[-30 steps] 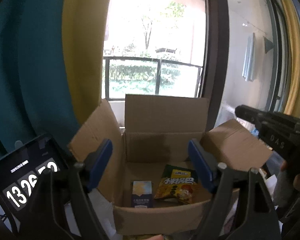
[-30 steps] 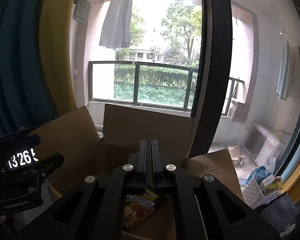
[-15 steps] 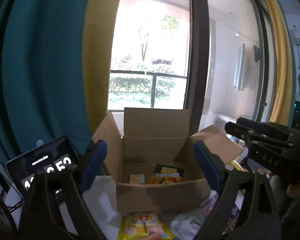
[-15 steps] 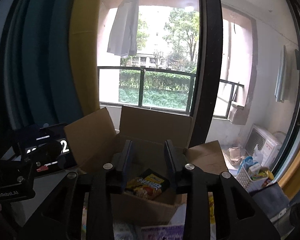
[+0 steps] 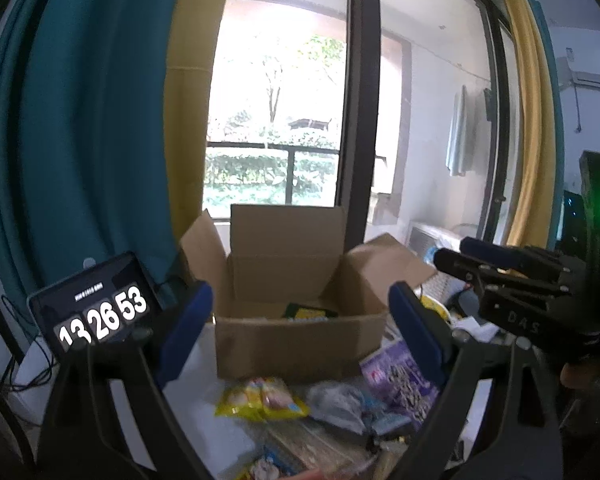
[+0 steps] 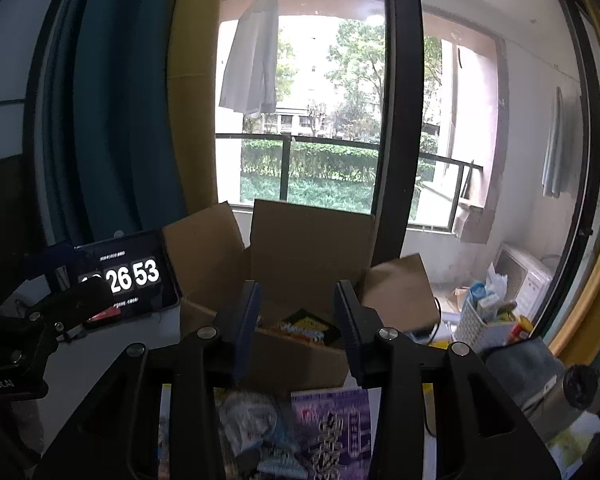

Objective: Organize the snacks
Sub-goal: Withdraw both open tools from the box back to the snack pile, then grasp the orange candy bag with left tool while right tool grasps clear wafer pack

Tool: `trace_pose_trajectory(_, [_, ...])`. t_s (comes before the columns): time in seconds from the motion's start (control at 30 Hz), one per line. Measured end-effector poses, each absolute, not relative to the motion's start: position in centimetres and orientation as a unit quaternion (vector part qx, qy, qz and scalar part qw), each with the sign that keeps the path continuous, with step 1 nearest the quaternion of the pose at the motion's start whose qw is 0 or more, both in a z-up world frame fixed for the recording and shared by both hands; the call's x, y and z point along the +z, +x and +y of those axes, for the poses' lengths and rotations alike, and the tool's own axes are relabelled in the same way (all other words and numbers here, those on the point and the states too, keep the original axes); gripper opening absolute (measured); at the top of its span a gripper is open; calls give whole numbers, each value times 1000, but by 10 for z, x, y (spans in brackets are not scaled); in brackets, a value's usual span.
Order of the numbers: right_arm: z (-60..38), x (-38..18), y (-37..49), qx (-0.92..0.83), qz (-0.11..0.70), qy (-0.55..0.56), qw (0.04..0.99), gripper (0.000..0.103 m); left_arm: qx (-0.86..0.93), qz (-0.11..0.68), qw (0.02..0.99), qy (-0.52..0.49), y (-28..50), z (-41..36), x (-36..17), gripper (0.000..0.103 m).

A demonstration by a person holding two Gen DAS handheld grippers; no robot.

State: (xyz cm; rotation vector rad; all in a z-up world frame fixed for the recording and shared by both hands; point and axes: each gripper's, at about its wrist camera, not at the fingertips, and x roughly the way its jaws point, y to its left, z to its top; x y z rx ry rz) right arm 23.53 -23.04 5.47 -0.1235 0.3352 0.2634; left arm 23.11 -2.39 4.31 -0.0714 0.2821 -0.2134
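An open cardboard box (image 5: 296,344) (image 6: 300,364) stands on the white table by the window, with a yellow and green snack bag (image 5: 309,313) (image 6: 306,330) inside. Loose snacks lie in front of it: a yellow packet (image 5: 262,398), a grey-white packet (image 5: 334,402) (image 6: 248,420) and a purple packet (image 5: 400,380) (image 6: 334,428). My left gripper (image 5: 300,336) is open and empty, held back above the loose snacks. My right gripper (image 6: 296,324) is open and empty just before the box, and shows in the left wrist view (image 5: 512,276) at the right.
A tablet showing a clock (image 5: 96,308) (image 6: 128,280) leans at the box's left. A white basket with small items (image 6: 488,316) stands at the right. Teal and yellow curtains (image 5: 100,120) and the window frame (image 5: 358,120) are behind the box.
Both grippers have pulled back and up from the box, so the loose snacks before it came into view. The right gripper went from shut to open. The left gripper stayed open.
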Motion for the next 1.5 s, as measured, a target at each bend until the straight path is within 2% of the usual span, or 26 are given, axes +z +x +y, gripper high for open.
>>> trace_pose_trajectory(0.17, [-242,39,212,131,179,-59,973,50,-113,164,979,-35,211,-31,25,91])
trace_pose_trajectory(0.37, [-256,12,186,132,203,-52,969,53,-118,195,973,-34,191,-38,-3,91])
trace_pose_trajectory(0.67, [-272,-37,160,130,253,-23,958,55,-116,258,959,-34,172,-39,-56,91])
trace_pose_trajectory(1.1, [-281,-128,145,133,369,39,919,56,-110,358,926,-48,161,-17,-140,91])
trace_pose_trajectory(1.27, [-278,-147,144,147,394,64,905,68,-114,378,917,-58,167,-15,-157,91])
trace_pose_trajectory(1.5, [-269,-155,154,177,411,104,888,72,-130,416,900,-35,173,-29,-175,91])
